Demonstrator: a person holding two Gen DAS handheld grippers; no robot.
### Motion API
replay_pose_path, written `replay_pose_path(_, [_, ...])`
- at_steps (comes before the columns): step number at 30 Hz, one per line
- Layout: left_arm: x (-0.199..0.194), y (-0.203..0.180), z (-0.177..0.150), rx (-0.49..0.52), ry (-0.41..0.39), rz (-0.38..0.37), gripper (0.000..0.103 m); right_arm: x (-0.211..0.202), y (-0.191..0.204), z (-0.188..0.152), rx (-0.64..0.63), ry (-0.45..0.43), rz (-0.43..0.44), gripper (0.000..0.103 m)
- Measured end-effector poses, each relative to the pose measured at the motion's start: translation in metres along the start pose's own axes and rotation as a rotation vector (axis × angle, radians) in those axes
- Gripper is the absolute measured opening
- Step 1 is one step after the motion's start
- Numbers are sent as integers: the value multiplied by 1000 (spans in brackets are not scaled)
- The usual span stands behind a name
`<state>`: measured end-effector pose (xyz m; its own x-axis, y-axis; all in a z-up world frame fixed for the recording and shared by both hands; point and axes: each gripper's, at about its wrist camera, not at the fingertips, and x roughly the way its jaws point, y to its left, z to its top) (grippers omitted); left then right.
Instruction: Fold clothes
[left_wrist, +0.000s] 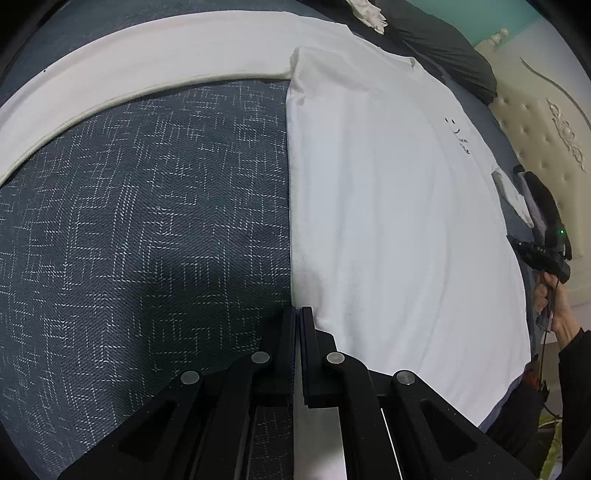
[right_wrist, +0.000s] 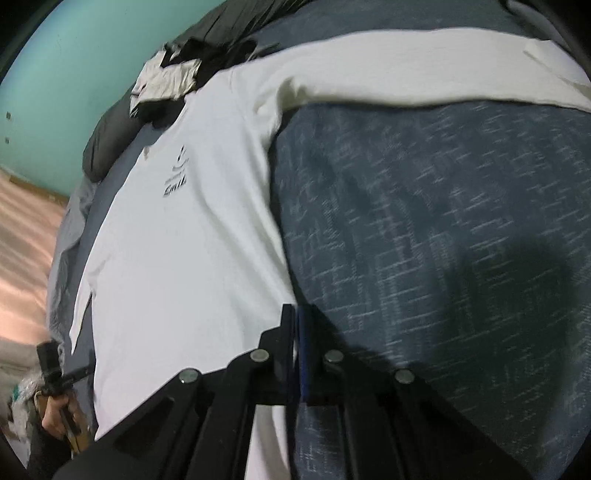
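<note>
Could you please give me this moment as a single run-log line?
task: fold clothes | white shirt flat on blue bedspread, one sleeve spread out | left gripper shut at shirt edge | right gripper shut at shirt edge

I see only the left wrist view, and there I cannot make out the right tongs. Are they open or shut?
Observer: Shut. The right tongs sit at the side edge of the white shirt; I cannot tell whether they pinch cloth.
Operator: What is written on its chest?
Observer: The print is a smiling face above a handwritten word, seemingly "Smile".
Operator: What lies past the shirt on its far side?
Observer: A pinkish floor.
</note>
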<state>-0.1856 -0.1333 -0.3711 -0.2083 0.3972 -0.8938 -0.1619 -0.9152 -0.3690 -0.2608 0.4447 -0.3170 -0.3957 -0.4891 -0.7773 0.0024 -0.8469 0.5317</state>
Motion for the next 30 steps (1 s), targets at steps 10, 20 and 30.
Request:
replay_pose_path(10, [-1,-5,-3,31,7,14,2,1,7,35,14,-44,57,29])
replay_pose_path(20, [-15,18,-11,13,11,-17,2,39,19,73,-52,-17,-10,12])
replay_pose_path(30, [-19,24,-13,24,16,-19,2,46,18,92,-59,-44,-70,0])
